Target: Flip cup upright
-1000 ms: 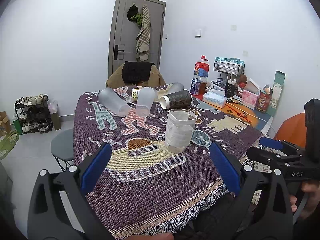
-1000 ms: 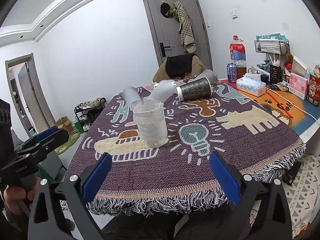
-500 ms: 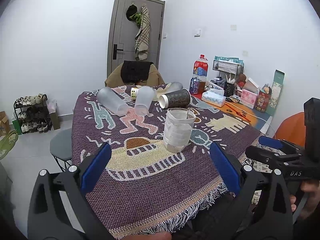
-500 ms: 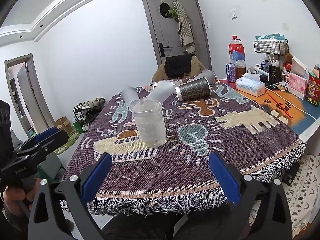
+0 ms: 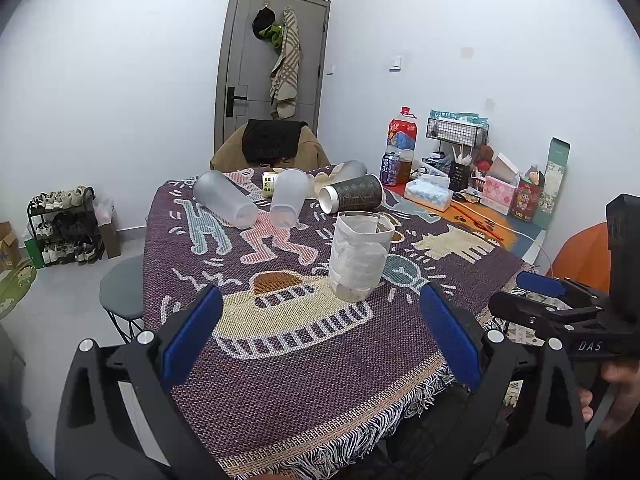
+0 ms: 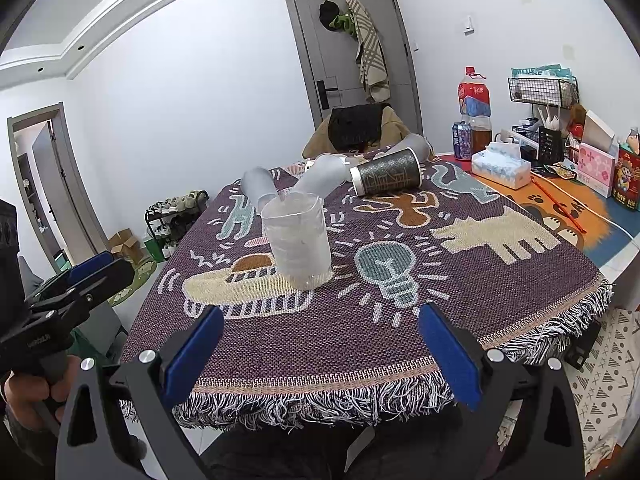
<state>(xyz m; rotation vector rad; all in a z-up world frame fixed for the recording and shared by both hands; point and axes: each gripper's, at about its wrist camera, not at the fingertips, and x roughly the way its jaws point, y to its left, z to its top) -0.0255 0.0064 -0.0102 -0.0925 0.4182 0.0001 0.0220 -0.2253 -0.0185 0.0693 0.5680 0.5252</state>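
Here, a clear plastic cup [image 5: 360, 258] stands mouth-up on the patterned cloth [image 5: 280, 360] covering the desk, near the front edge, between the two hand-held grippers and touching neither. The left hand-held gripper [image 5: 320, 328] hangs over the front edge with its blue pads spread wide and nothing between them. The right hand-held gripper [image 6: 320, 344] is the same: spread wide, empty, short of the cup.

Behind the cup, well apart from it, four more cups lie on their sides: two frosted ones [image 5: 224, 200], a dark printed one [image 5: 354, 198], and another frosted one partly hidden behind it.

The standing cup looks thin-walled and light, so I judge it would tip or dent under a hard squeeze and might slip on smooth plastic. A gentle pinch across the middle of the wall seems safest.

The left view shows pale paper-like wrapping around the cup's wall and the right gripper's side profile at the right edge. The right view shows the cup as plain and see-through, plus the left gripper held in a hand [image 6: 28, 392] at lower left and an open doorway [image 6: 44, 184].
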